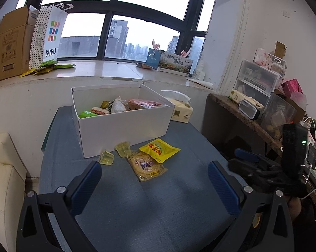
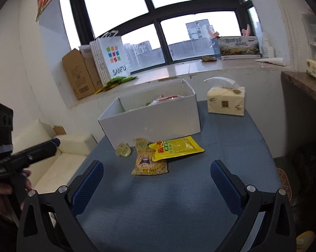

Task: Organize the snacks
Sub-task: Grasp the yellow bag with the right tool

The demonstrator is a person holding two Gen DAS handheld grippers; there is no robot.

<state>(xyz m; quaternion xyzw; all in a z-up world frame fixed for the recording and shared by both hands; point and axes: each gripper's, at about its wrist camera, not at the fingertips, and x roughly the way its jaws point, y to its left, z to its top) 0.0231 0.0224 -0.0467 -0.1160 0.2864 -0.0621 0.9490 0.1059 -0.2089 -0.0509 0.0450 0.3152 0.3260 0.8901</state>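
A white open box [image 1: 124,130] holding several snacks stands on the blue table [image 1: 158,205]; it also shows in the right wrist view [image 2: 153,124]. In front of it lie a yellow pouch [image 1: 159,150] [image 2: 176,148], a clear bag of yellow snacks [image 1: 147,166] [image 2: 150,163] and two jelly cups [image 1: 107,157] [image 1: 123,148] [image 2: 122,149] [image 2: 141,143]. My left gripper [image 1: 155,178] is open and empty, short of the snacks. My right gripper [image 2: 156,177] is open and empty, also short of them.
A tissue pack [image 1: 182,110] [image 2: 226,100] sits right of the box. A side shelf [image 1: 258,113] with drawers and clutter stands at right. A cream sofa [image 2: 59,153] is at left. The windowsill [image 1: 107,69] holds cardboard boxes, a paper bag and packets.
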